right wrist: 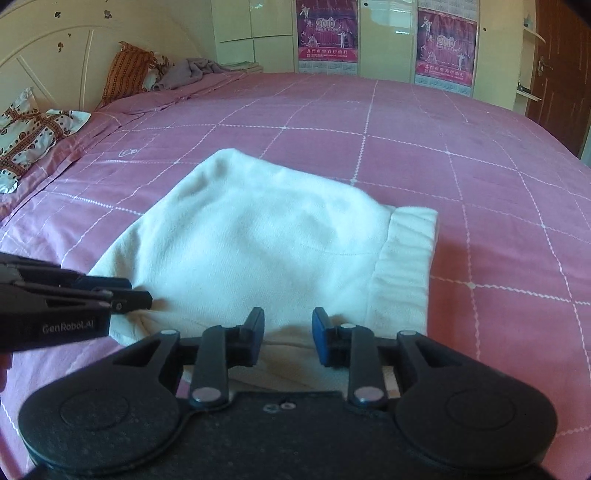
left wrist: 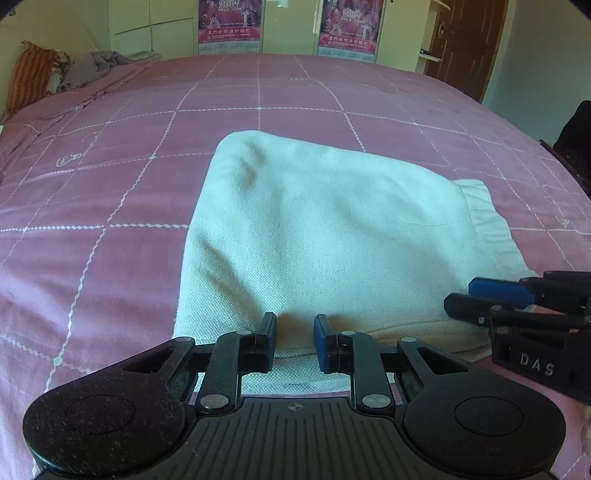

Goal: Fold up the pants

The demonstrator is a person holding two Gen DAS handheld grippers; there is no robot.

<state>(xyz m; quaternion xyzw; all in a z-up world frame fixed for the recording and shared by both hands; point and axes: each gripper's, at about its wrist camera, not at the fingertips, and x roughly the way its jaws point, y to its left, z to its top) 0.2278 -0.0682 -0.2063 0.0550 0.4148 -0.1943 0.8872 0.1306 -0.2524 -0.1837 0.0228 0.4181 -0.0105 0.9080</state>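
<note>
The white pants (left wrist: pixel 317 236) lie folded into a compact bundle on the pink checked bedspread (left wrist: pixel 110 192); their ribbed waistband (right wrist: pixel 406 258) shows on the right. My left gripper (left wrist: pixel 294 334) straddles the near edge of the bundle, jaws narrowly apart with cloth bunched between the pads, shut on the pants. In the right wrist view it comes in from the left (right wrist: pixel 138 293), its tips pinching the near left corner. My right gripper (right wrist: pixel 288 332) grips the near edge close to the waistband, with layered fabric filling its gap. It shows again at the right of the left wrist view (left wrist: pixel 460 295).
A headboard (right wrist: pixel 48 55), patterned pillows (right wrist: pixel 33 129) and a crumpled grey cloth (right wrist: pixel 192 72) are at the far left of the bed. Cupboards with posters (right wrist: pixel 327 33) line the back wall, with a brown door (left wrist: pixel 465 40) at the right. A dark object (left wrist: pixel 576 140) stands beside the bed's right edge.
</note>
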